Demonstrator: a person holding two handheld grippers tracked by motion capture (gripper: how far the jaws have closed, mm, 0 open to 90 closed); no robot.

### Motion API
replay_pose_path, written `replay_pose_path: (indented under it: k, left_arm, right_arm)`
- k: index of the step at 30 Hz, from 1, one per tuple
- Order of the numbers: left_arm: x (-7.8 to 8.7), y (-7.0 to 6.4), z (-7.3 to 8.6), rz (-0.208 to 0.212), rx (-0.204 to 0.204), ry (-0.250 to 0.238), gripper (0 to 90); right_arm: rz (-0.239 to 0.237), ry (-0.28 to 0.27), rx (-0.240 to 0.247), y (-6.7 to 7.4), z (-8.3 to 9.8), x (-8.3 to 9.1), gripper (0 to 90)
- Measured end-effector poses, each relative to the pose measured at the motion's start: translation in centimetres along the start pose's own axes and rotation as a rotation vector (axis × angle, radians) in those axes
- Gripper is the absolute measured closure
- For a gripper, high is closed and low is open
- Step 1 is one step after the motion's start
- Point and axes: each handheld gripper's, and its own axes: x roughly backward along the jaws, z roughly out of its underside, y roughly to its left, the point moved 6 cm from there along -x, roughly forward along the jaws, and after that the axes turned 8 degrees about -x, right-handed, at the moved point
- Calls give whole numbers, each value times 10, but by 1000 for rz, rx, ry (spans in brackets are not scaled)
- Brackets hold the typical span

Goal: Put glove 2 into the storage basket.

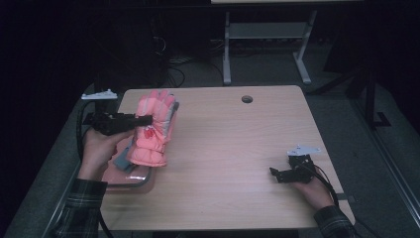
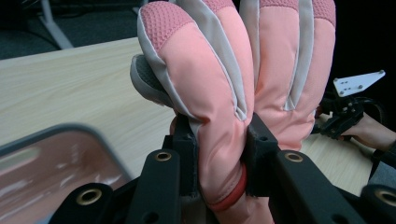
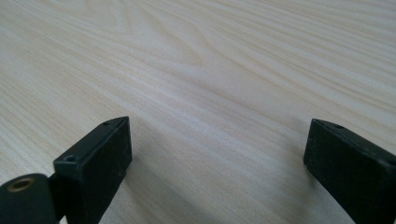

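Black hand-held gripper (image 2: 219,154) pinches padded pink quilted glove (image 2: 243,84).

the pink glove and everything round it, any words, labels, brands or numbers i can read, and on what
No text can be read in these views.
pink glove: a small red mark on its back in the high view, too small and blurred to read; no lettering in the left gripper view, where the left gripper is clamped on it.
tray: no print visible.
table: bare wood grain, no label.
right gripper: no marking readable.
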Motion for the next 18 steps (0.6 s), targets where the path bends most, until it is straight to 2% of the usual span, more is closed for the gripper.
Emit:
replay_pose_path:
  k: [8, 10, 18]
  left_arm:
    - [32, 25, 22, -67, 59, 14, 707]
    - [39, 31, 29, -70, 80, 18, 707]
    - [46, 50, 54, -89, 145, 59, 707]
  right_arm:
    - [0, 0, -1, 0, 0, 0, 75]
    - [-1, 1, -1, 0, 0, 0, 76]
    - [6, 1, -10, 0, 0, 0, 75]
